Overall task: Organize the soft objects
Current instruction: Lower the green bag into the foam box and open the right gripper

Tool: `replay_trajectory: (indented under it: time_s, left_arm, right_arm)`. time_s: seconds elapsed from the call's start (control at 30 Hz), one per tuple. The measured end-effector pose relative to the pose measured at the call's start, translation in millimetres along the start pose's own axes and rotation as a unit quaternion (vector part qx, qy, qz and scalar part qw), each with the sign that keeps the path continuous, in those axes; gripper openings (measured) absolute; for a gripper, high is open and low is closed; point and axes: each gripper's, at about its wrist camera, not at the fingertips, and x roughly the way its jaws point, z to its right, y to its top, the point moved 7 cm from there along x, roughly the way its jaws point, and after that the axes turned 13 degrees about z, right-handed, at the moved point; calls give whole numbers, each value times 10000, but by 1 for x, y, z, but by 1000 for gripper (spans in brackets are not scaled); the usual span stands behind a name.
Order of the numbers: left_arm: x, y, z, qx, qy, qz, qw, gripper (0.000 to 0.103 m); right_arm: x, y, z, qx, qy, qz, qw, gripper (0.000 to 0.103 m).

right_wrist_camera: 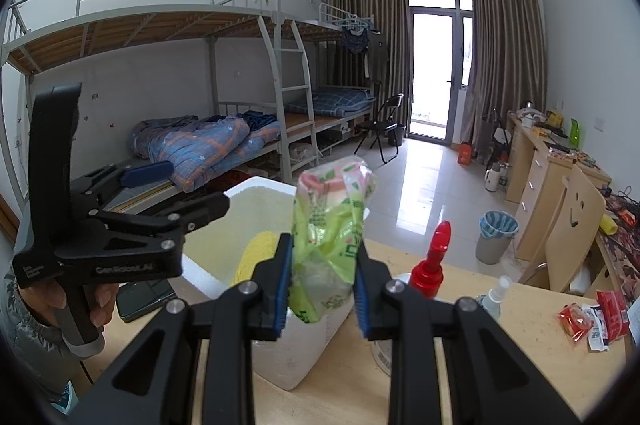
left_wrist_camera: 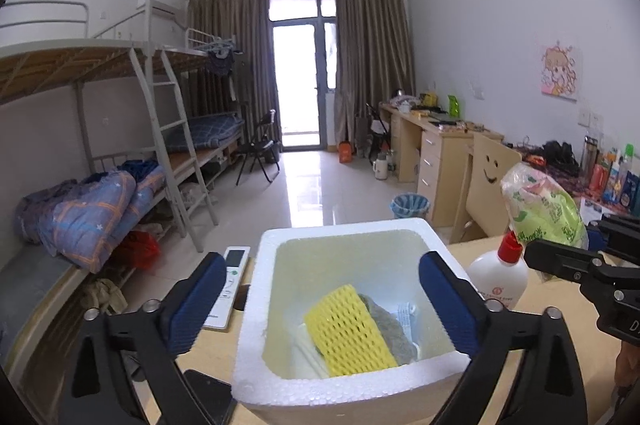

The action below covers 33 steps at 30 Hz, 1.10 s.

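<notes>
Now the green plastic packet (right_wrist_camera: 326,245) is clamped upright between the blue pads of the right gripper (right_wrist_camera: 322,289), its long axis standing vertical and its crumpled top rising well above the fingertips. Just beyond and to the left of those tongs the white foam box (left_wrist_camera: 340,237) is seen — its open mouth lies on the side toward the left gripper (left_wrist_camera: 322,305), so the packet is judged to need carrying leftward and over the near wall before it can be let down.

The left gripper is held over the box with its jaws spread wide and nothing between them; below it, inside the box, a yellow foam net (left_wrist_camera: 350,331) and a grey cloth (left_wrist_camera: 386,325) are already lodged.

Close to the right of the box a red-capped white bottle (left_wrist_camera: 500,277) is stood — the likeliest thing to be knocked. A remote control (left_wrist_camera: 228,285) is laid to the box's left.
</notes>
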Motion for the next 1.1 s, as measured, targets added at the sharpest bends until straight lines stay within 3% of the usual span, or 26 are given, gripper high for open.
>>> replay_trajectory:
  time_s: [0.43, 1.1]
  left_arm:
    - [-21, 7, -15, -98, 203, 143, 9996, 102]
    - [-65, 1, -63, -21, 779, 259, 9966, 102]
  right_arm:
    - [6, 0, -6, -49, -37, -28, 10000, 31]
    - [33, 1, -44, -227, 284, -110, 9993, 31]
